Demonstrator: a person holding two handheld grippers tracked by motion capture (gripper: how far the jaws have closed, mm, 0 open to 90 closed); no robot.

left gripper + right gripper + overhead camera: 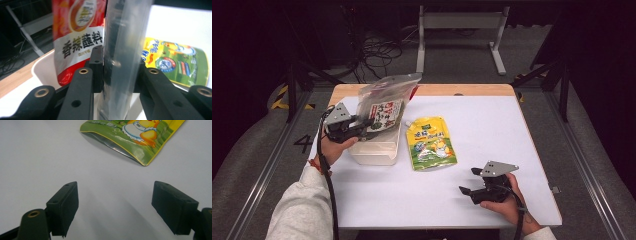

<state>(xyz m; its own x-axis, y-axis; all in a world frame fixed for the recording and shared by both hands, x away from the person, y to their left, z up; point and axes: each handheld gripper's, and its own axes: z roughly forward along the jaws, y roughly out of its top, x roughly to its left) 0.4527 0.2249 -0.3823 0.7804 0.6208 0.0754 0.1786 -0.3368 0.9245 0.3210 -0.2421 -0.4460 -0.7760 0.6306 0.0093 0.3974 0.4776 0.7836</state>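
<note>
Right tool (468,184) sits near front edge of white tabletop (492,125), jaws wide apart w/ nothing between, resting in person's hand. Green-yellow pouch (430,143) lies flat mid-tabletop, just beyond it. Left tool (364,124) grips clear packet (384,102) by its edge, holding it upright & tilted over white bin (377,150) at tabletop's left. Red sachet (78,32) stands inside bin, behind packet.
</note>
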